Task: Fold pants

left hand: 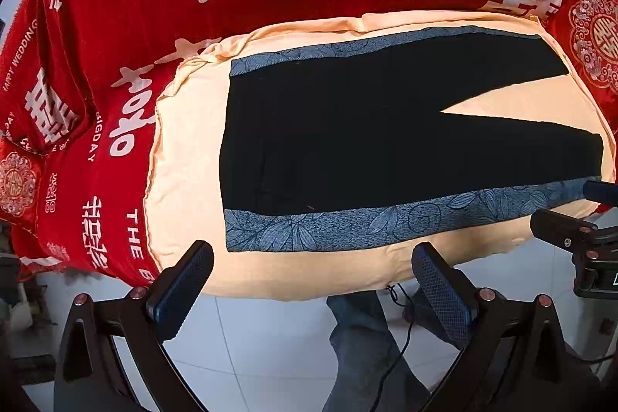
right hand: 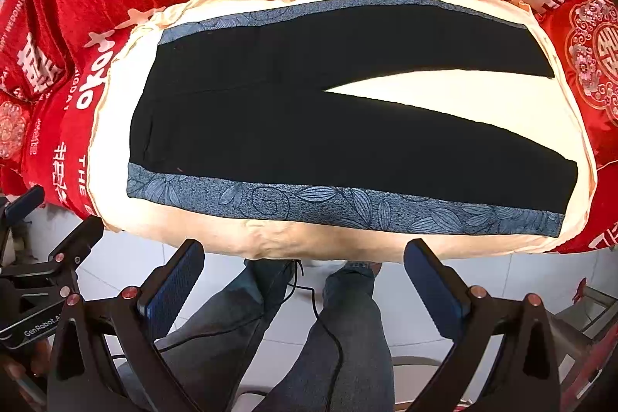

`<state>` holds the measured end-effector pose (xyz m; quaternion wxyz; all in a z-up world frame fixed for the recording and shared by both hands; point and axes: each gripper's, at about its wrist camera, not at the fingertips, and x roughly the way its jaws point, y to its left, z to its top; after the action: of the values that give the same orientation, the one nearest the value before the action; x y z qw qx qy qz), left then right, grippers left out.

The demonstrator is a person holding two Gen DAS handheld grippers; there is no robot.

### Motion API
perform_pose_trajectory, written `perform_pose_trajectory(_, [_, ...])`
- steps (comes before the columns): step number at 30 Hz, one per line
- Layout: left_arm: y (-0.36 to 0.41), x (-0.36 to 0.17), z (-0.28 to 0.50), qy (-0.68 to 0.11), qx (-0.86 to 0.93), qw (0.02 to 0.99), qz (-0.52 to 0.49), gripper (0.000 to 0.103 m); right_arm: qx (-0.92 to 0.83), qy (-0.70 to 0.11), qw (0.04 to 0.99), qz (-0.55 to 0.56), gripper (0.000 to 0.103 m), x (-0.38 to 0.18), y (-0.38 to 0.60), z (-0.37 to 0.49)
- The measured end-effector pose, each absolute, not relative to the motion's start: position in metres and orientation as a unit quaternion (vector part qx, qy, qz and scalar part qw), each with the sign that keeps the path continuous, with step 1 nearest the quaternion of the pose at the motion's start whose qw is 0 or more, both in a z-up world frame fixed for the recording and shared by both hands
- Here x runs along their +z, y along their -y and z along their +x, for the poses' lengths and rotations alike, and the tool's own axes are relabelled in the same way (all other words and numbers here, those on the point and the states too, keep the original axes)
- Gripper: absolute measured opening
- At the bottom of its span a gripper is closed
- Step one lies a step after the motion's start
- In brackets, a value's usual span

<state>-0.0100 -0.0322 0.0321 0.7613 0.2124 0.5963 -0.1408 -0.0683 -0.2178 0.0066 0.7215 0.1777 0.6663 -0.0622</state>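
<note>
Pants [left hand: 347,141] lie flat on the cream sheet [left hand: 185,157], mid-frame in both views, waistband at left, legs splayed toward the right with a wedge of sheet showing between them. Your left gripper [left hand: 311,277] and right gripper [right hand: 303,273] both hang off the near edge at frame bottom, jaws wide apart, holding nothing. Likely first move: fold lengthwise. Pinch the near patterned side stripe [right hand: 347,207] at waist and hem together, lift evenly, and lay it onto the far leg.

Both wrist views look from above the floor, past spread jaws, at the same pants [left hand: 347,134] ahead.
</note>
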Motion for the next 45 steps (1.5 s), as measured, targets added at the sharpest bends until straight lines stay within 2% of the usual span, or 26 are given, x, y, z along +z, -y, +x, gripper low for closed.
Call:
perform_pose_trajectory(27, [0.06, 0.036, -0.08, -0.619, -0.097, 0.757, 0.186, 0.103, -0.026, -0.675, 0.722, 0.15, 0.103, 0.007, 0.25, -0.116])
perform_pose_trajectory(45, [0.006, 0.026, -0.06, -0.614, -0.114, 0.755, 0.199, 0.103, -0.06, -0.668, 0.723, 0.165, 0.103, 0.002, 0.201, -0.108])
